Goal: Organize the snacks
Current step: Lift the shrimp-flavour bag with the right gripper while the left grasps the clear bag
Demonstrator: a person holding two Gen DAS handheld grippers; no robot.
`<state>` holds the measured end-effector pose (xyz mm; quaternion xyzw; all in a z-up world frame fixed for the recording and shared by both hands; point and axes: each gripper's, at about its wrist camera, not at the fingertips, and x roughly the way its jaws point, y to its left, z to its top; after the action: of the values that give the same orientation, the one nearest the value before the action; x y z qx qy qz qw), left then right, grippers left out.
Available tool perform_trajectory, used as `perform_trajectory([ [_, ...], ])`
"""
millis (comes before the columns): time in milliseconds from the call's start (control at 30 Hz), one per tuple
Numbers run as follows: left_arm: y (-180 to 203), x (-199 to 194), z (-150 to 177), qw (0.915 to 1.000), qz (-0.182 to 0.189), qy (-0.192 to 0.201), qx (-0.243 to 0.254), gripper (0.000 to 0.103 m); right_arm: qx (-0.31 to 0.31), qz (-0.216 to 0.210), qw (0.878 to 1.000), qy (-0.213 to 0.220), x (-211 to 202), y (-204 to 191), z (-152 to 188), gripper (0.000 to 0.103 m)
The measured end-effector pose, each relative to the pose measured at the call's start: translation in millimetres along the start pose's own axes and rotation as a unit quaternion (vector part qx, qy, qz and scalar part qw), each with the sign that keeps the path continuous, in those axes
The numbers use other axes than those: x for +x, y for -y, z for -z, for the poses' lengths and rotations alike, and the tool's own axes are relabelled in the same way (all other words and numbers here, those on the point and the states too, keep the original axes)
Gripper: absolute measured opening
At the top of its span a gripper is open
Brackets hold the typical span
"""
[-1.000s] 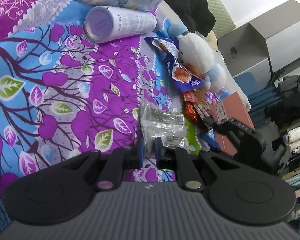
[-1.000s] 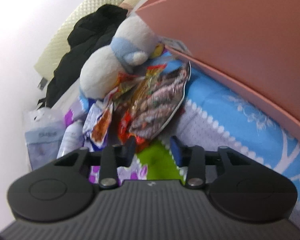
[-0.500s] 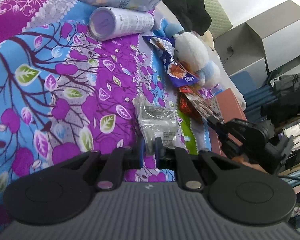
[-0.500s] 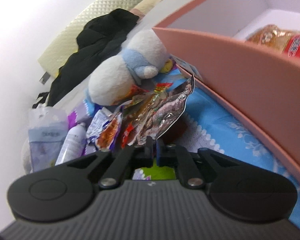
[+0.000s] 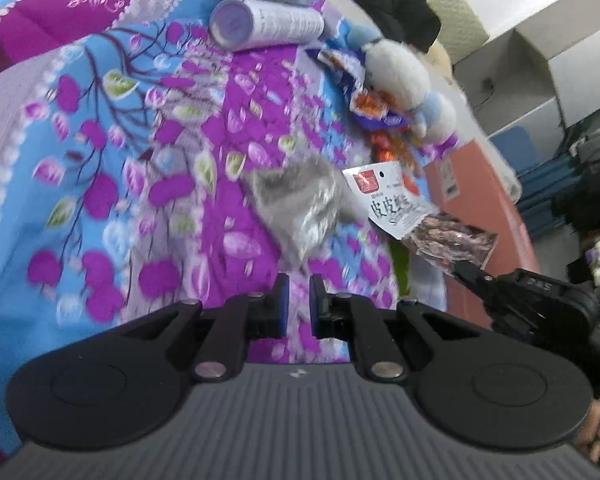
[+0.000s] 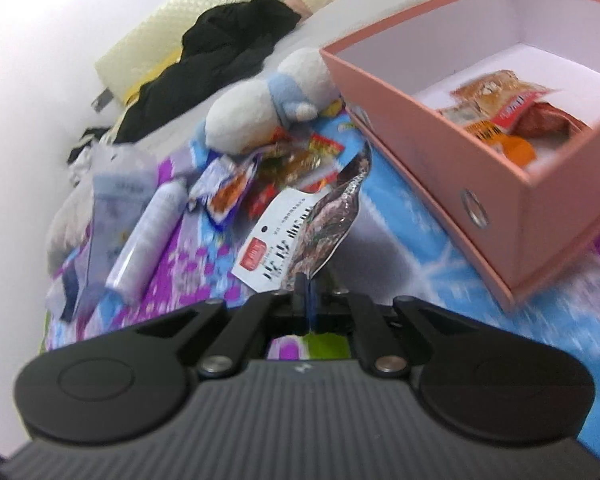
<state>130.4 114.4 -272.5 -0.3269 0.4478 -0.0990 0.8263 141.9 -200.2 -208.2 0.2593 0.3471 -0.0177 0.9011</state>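
1. Snack packets are my concern: a loose pile of them (image 6: 276,168) lies on the flowered bedspread (image 5: 100,152) against a white and blue plush toy (image 6: 260,108).
2. My right gripper (image 6: 306,280) has its jaws pressed together on the bottom edge of a white-labelled snack pouch (image 6: 300,232), which hangs lifted off the bedspread, label end away from me.
3. From the left wrist I see that same pouch (image 5: 412,212) in the air, pinched at its dark end by the right gripper (image 5: 462,270), just beside the pink box.
4. My left gripper (image 5: 298,292) stands narrow, with a slim gap between its blue pads (image 5: 282,294). A crinkly silver packet (image 5: 304,208) is in front of them, blurred; its lower corner reaches toward the gap, but I cannot tell whether the pads press on it.
5. The pink box (image 6: 480,152) sits open on the bedspread at my right, with orange and red packets (image 6: 504,116) already inside.
6. A pale lilac can (image 5: 264,24) lies on its side further up the bed, near a flat grey bag (image 6: 112,216).
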Motion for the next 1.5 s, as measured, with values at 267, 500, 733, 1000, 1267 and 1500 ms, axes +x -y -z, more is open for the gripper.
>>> perform_trajectory([
  [267, 19, -9, 22, 0.9989, -0.010, -0.004, 0.047, 0.012, -0.038, -0.010, 0.998, -0.054, -39, 6, 46, 0.005],
  [500, 42, -12, 7, 0.9861, -0.035, -0.005, 0.163, 0.013, -0.087, -0.021, 0.990, -0.105, -41, 9, 66, 0.014],
  [733, 64, -1, -19, 0.9532, -0.074, -0.016, 0.293, 0.068, -0.164, -0.022, 0.980, -0.111, -52, 13, 62, 0.074],
  [1000, 79, 28, -40, 0.9125, -0.092, -0.028, 0.398, 0.088, -0.271, -0.030, 0.959, -0.080, -44, 1, 42, 0.075],
  [1267, 79, 67, -53, 0.8832, -0.086, -0.066, 0.456, 0.088, -0.362, -0.054, 0.923, -0.119, -2, -15, 29, 0.089],
  [1500, 78, 94, -59, 0.8716, -0.074, -0.095, 0.475, 0.087, -0.411, -0.040, 0.897, -0.157, 34, -23, 35, 0.093],
])
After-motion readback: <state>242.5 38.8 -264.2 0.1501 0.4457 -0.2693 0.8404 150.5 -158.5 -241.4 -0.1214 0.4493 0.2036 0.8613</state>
